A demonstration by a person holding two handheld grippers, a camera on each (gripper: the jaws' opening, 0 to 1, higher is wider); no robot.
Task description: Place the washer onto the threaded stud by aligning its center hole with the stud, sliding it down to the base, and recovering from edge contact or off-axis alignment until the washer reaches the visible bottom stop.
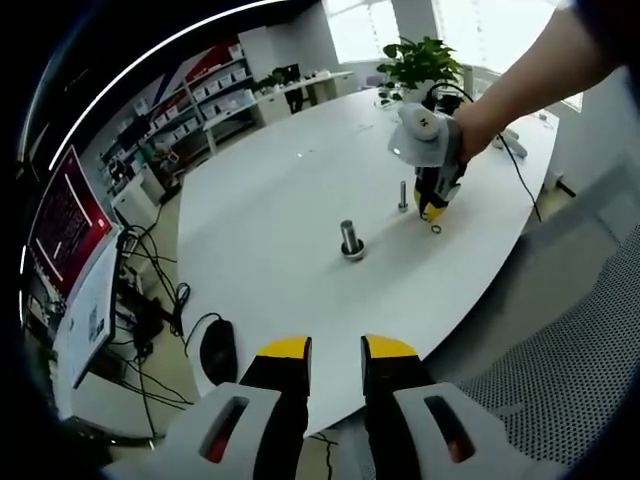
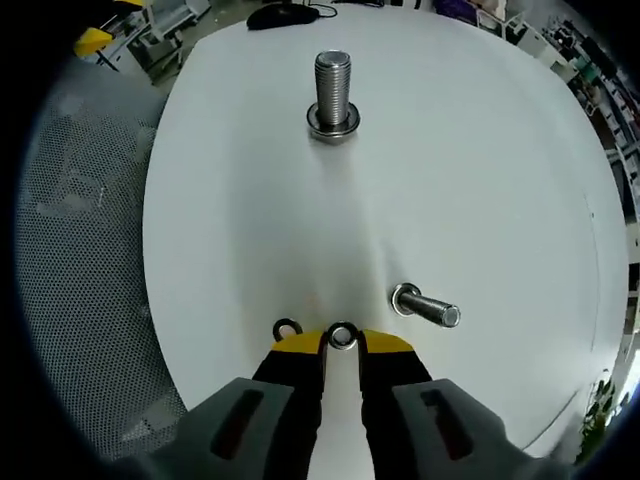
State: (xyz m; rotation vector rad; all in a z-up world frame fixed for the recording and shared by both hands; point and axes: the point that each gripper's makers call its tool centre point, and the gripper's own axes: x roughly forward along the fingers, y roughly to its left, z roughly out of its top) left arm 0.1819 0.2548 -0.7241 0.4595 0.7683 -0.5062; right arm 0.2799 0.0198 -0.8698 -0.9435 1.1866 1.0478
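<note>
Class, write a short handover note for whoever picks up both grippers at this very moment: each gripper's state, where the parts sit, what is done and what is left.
Left gripper: open, holding nothing, held back off the table's near edge.
Right gripper: down at the table, with a washer at the tips of its jaws; whether it is gripped cannot be told.
A second washer lies loose on the table just beside the jaws.
Large stud: upright, with a ring already at its base.
Small stud: close by the right gripper, bare.
Done: gripper brought to the washer.
Left: lift it, centre its hole over a stud, slide it to the base.
</note>
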